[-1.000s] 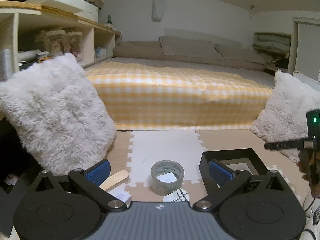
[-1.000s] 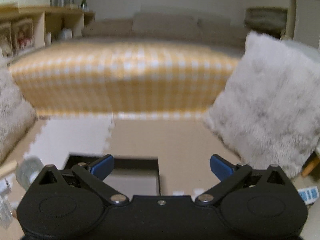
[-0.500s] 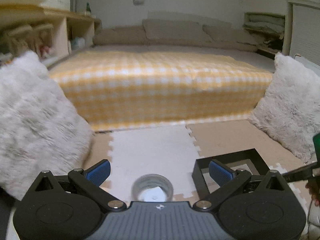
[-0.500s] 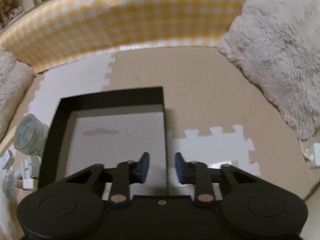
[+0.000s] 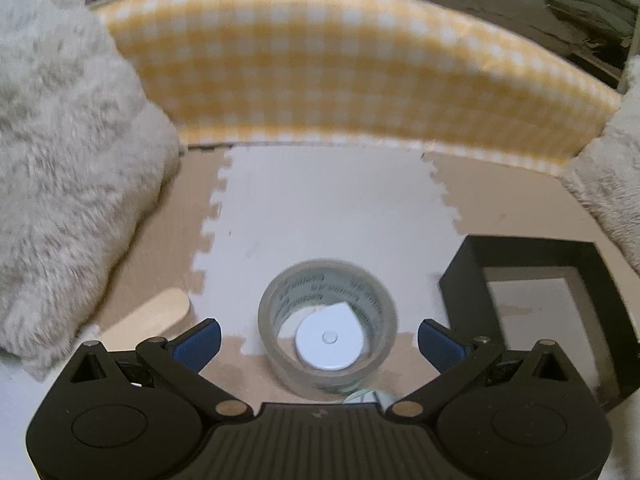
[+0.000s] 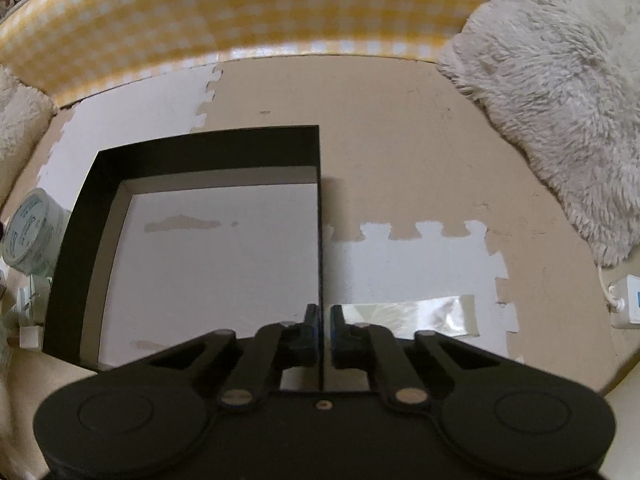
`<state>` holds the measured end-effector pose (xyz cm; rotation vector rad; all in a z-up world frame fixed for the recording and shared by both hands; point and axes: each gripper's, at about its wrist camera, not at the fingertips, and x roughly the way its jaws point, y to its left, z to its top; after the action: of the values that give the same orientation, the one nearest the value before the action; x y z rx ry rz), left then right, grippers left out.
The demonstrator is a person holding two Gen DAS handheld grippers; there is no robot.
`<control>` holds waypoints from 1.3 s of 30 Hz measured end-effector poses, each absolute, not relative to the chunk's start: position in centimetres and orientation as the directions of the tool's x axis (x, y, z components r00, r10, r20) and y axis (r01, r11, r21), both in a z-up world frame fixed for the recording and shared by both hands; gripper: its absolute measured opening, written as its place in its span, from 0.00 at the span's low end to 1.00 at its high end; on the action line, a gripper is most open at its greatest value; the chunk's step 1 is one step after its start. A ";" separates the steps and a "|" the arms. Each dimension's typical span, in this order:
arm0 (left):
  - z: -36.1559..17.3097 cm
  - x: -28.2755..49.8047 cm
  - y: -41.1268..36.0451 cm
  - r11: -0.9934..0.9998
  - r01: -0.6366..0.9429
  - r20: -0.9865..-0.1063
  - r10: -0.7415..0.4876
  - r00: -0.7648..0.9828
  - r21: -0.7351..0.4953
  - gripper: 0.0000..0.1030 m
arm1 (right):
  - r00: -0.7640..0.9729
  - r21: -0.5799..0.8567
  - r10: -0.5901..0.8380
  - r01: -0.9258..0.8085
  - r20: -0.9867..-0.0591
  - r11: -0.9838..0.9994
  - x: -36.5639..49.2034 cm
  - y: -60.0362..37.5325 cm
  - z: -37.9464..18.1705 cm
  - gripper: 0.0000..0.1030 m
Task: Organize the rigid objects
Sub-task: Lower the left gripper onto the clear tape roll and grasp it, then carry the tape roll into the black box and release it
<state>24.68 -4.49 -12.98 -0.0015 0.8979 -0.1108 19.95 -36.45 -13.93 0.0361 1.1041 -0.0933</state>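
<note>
Right gripper [image 6: 322, 322] clamped on the right wall of the black box [image 6: 76, 240], pads pinching its thin edge at lower centre of the right wrist view; box interior white, bare. Left gripper [image 5: 319, 338] spread wide, fingers either side of the tape roll [image 5: 328, 330] without touching it, lower centre of the left wrist view. Roll lies on foam mat [image 5: 320, 208]; wooden stick [image 5: 148, 318] at lower left, fluffy cushion [image 5: 68, 168] left, gingham bedding [image 5: 340, 80] across the top

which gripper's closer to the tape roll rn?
Left. The left gripper hangs open with the tape roll between its fingers; the right gripper is clamped on the black box wall.
</note>
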 end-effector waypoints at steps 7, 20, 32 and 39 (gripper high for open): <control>-14.7 25.9 -5.2 0.991 0.128 -0.777 -0.102 0.621 -0.027 1.00 | 0.419 -0.027 -0.061 0.086 -0.906 0.996 20.1 -36.3 -14.7 0.04; -15.7 26.9 -6.3 0.985 0.171 -0.770 -0.087 0.632 0.030 0.89 | 0.366 -0.041 -0.069 0.083 -0.928 0.996 20.6 -36.0 -15.5 0.04; -11.8 25.7 -7.1 0.978 0.206 -0.717 -0.162 0.678 -0.027 0.88 | 0.360 -0.041 -0.068 0.083 -0.930 0.996 20.6 -36.0 -15.6 0.04; -8.1 23.2 -10.2 0.928 0.351 -0.634 -0.348 0.691 -0.126 0.88 | 0.360 -0.040 -0.068 0.084 -0.931 0.996 20.6 -36.0 -15.6 0.04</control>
<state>23.16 -10.20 -8.15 0.0054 0.7069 -0.3908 20.63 -36.03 -15.58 0.0148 1.1989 -0.0975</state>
